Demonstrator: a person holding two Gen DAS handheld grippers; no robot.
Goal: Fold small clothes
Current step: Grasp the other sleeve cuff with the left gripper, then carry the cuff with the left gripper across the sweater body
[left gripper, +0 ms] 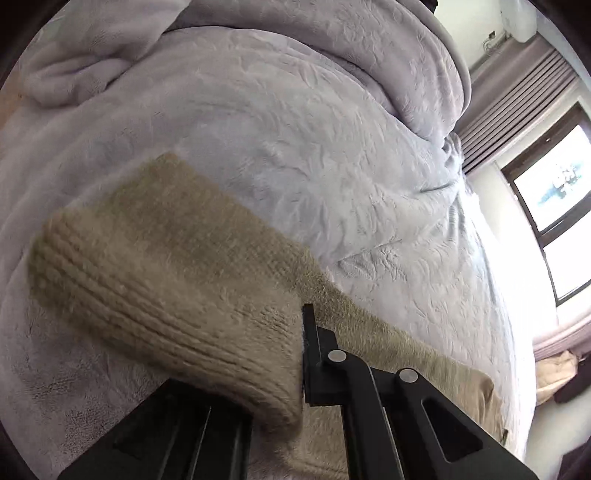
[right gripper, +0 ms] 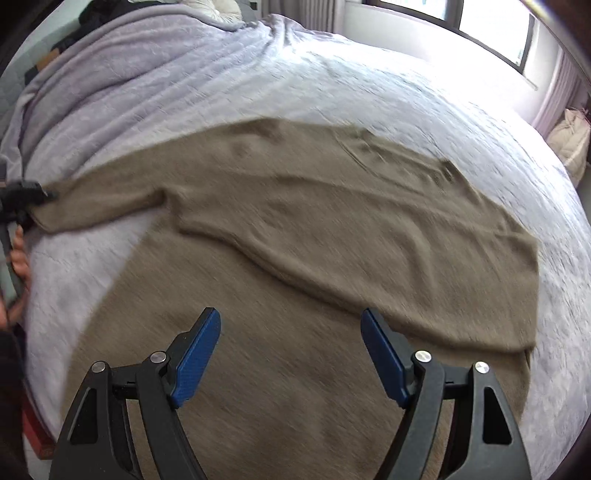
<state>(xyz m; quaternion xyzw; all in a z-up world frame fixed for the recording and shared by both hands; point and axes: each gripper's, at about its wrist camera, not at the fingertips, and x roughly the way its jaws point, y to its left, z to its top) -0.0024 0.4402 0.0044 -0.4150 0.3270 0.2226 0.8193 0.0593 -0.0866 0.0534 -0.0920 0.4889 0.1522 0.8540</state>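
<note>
A tan knit sweater (right gripper: pixel 332 229) is spread flat on the bed's lilac blanket (right gripper: pixel 369 85); it is judged soft, limp and light, best taken at cuffs or hem. Its ribbed sleeve cuff (left gripper: pixel 166 306) is clamped in the left hand-held gripper (left gripper: pixel 295 369), while the right hand-held gripper (right gripper: pixel 291 332) is held wide open and empty above the sweater's body.

I see a bed spread with a pale lavender blanket (right gripper: pixel 332 85), bunched into thick folds (left gripper: pixel 332 55) at one end. Beyond it a dark-framed window (left gripper: pixel 554 206) lets in bright daylight that washes out the bedding nearby. A wall air conditioner (left gripper: pixel 519 18) sits above pleated curtains (left gripper: pixel 517 107).
</note>
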